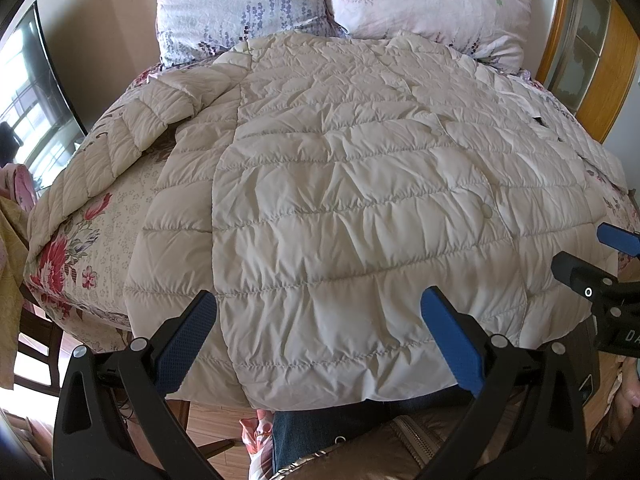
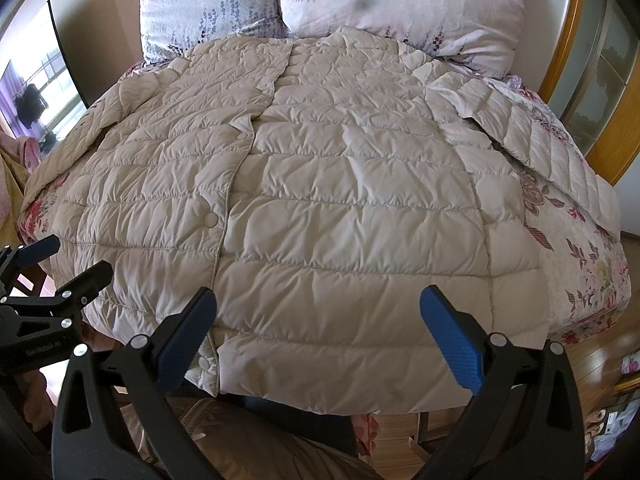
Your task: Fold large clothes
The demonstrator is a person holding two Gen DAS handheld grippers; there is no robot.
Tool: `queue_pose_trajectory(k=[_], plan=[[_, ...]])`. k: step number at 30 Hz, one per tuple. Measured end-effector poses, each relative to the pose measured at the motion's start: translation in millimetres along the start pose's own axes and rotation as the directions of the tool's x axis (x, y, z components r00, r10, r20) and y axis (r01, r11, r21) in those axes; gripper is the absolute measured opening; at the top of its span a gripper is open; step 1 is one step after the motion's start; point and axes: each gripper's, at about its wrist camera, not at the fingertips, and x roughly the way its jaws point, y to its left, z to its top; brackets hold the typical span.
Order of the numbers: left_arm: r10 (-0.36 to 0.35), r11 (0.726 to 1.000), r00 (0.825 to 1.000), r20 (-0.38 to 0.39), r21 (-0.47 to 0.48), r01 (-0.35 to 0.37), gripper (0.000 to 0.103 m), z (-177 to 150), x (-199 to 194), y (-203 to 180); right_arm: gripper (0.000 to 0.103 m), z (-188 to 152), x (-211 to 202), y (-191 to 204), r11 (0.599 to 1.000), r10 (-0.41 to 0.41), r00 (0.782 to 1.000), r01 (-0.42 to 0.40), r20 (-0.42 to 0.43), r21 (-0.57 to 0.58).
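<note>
A cream quilted down jacket (image 1: pixel 340 200) lies spread flat, front up, on a floral-covered surface, its hem at the near edge and its collar by the pillows. It also fills the right wrist view (image 2: pixel 320 208), with snap buttons down the placket. One sleeve (image 1: pixel 132 136) lies out to the left, the other sleeve (image 2: pixel 532 136) out to the right. My left gripper (image 1: pixel 318 320) is open and empty above the hem. My right gripper (image 2: pixel 318 320) is open and empty above the hem, further right. Each gripper shows at the edge of the other's view.
Two pink floral pillows (image 1: pixel 340 0) lean at the far end. A floral cover (image 1: pixel 80 248) lies under the jacket. A wooden-framed cabinet (image 2: pixel 592 80) stands at the right, a window (image 1: pixel 28 100) at the left. A person's legs (image 1: pixel 320 432) are at the near edge.
</note>
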Motion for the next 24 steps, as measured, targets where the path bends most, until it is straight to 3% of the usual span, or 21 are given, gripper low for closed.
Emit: queue_pose_trajectory(k=[24], plan=[[0.000,1.000,1.000,-0.005,-0.003,0.000,0.102,-2.8,0.1,3.6,0.101,0.4,0.1,-0.5,1.000,0.011,1.000,-0.011,0.001,0.004]])
